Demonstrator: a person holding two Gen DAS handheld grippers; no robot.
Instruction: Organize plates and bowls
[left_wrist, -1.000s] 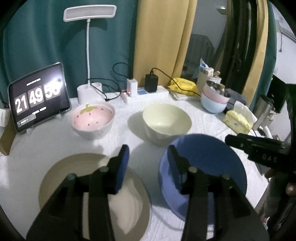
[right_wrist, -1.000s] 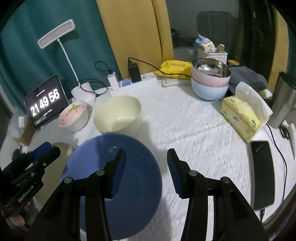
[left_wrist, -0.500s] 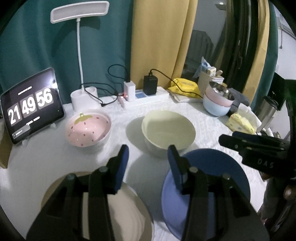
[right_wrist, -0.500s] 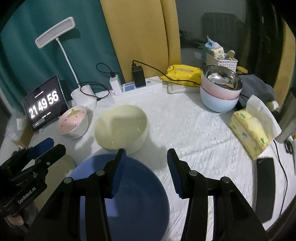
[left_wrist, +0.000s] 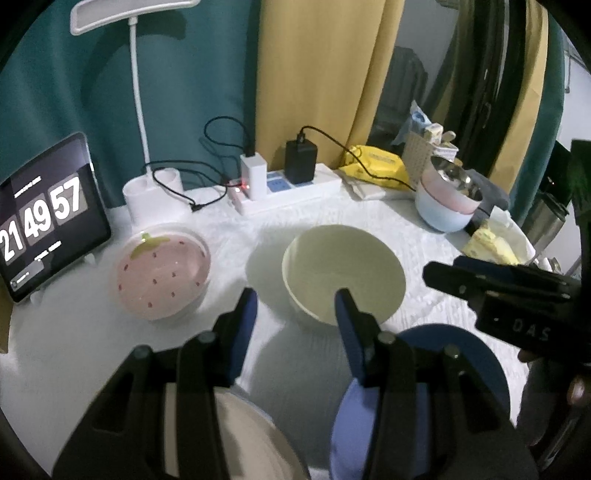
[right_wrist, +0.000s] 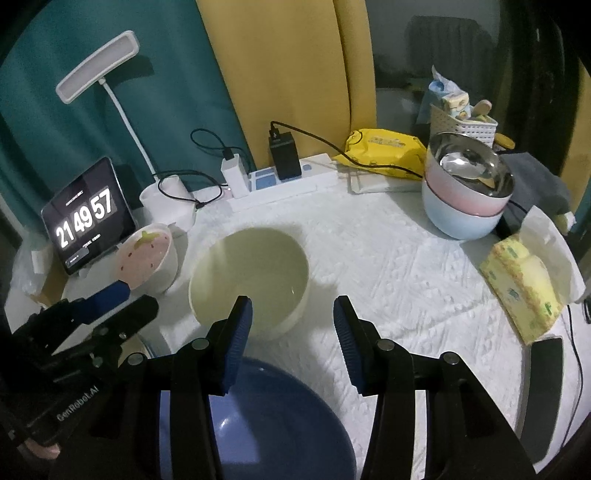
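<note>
A pale yellow bowl (left_wrist: 343, 273) (right_wrist: 251, 273) stands mid-table, with a pink strawberry bowl (left_wrist: 162, 273) (right_wrist: 147, 258) to its left. Nearer me lie a blue plate (left_wrist: 454, 369) (right_wrist: 273, 417) and, left of it, a beige plate (left_wrist: 251, 435). My left gripper (left_wrist: 294, 306) is open and empty, hovering above the cloth between the two bowls, its right fingertip over the yellow bowl's near rim. My right gripper (right_wrist: 293, 306) is open and empty too, its left fingertip over the same bowl's near rim. Each gripper shows in the other's view, the right gripper (left_wrist: 443, 267) and the left gripper (right_wrist: 138, 297).
Nested pink and blue bowls with a steel one on top (right_wrist: 465, 195) stand back right. A tissue pack (right_wrist: 524, 291) and a phone (right_wrist: 543, 398) lie at the right edge. A tablet clock (left_wrist: 40, 218), a lamp base (left_wrist: 155, 195) and a power strip (left_wrist: 291, 188) line the back.
Both grippers have moved forward from over the plates toward the bowls. The plates have slid down in both views and the yellow bowl looms larger. Jaws unchanged.
</note>
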